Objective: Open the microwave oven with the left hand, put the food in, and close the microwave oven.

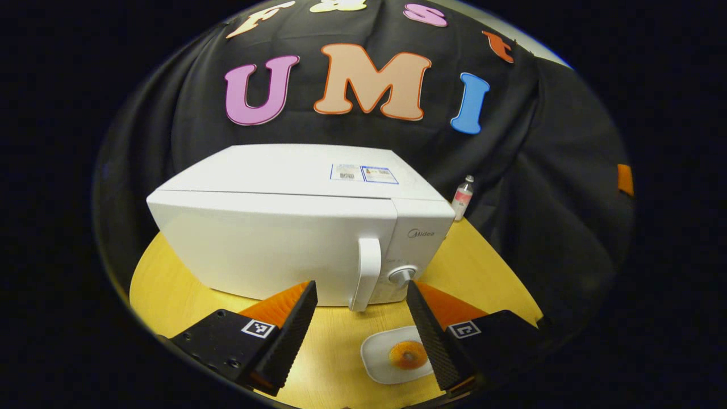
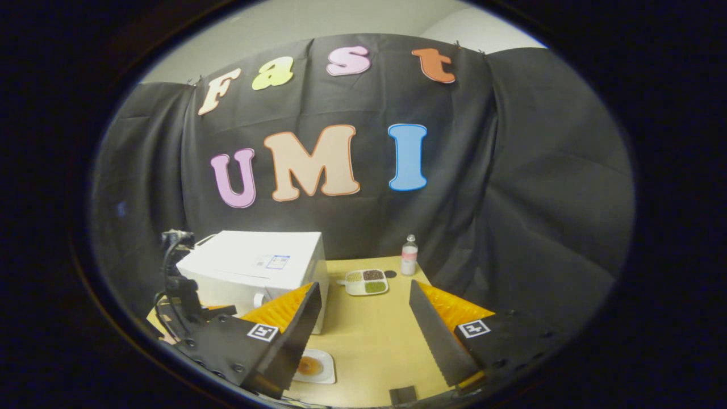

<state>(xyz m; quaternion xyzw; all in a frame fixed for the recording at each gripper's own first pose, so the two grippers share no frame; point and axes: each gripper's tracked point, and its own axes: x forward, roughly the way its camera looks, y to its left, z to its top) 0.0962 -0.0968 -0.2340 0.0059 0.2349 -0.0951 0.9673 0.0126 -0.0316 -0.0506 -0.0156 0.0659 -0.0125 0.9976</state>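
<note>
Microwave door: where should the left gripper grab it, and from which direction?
Grip the vertical white handle at the door's right edge, beside the dial. Come straight in from the front: the left gripper is open, and its fingers already flank the handle's lower end. The handle stands proud of the microwave, so close across the bar's width, probably mid-height, then pull.

The brand name "Midea" stands in grey on the control panel of the white microwave oven, right of centre in the left gripper view, above the knob; two stickers lie on the oven's top, upper centre, their print too small to make out; a small bottle at the right carries a label that cannot be read; square black-and-white coded markers sit on the gripper bodies at the bottom of both views, bearing no letters.
</note>
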